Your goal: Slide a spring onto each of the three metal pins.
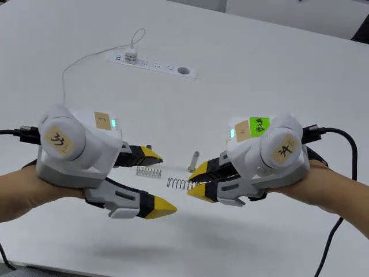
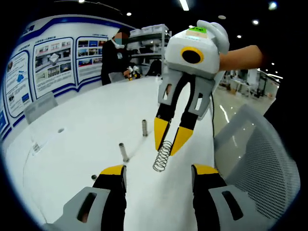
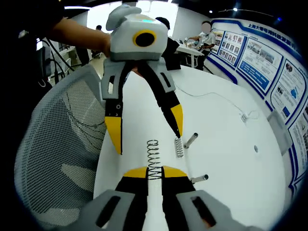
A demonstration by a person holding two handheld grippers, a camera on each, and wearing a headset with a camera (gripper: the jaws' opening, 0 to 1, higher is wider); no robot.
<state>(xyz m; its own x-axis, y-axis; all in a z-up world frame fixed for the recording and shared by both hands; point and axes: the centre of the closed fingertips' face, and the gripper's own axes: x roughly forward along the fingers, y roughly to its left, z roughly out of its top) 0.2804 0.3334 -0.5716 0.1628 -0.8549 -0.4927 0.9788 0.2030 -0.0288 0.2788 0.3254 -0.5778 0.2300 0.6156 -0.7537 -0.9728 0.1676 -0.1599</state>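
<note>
Here the right gripper (image 1: 196,183) is clenched on one end of a coil spring (image 1: 179,183), which it holds just above the white table (image 1: 242,98). In the head view the spring's long axis runs nearly level from side to side, and its free end points left toward the left gripper (image 1: 159,181). In the right gripper view the coil spring (image 3: 153,156) rises straight out from between the closed yellow tips. In the left gripper view it (image 2: 163,156) slants down from the right gripper (image 2: 167,149) toward the camera. The left gripper's jaws are spread wide and grasp nothing. One yellow tip lies farther from the person and one nearer, and both face the right gripper across a short gap. A second spring (image 1: 149,172) lies flat on the table just beyond the held one. Its long axis also runs left to right, roughly parallel to the held spring and apart from it. A metal pin (image 1: 194,160) stands on end just behind the right gripper's far tip. A second pin (image 1: 149,148) pokes up beside the left gripper's far tip. In the right gripper view the second spring (image 3: 178,147) lies just beside that second pin (image 3: 190,140), though I cannot tell whether they touch. A power strip (image 1: 151,64) with a white charger (image 1: 131,56) plugged in lies well apart, toward the far side of the table.
</note>
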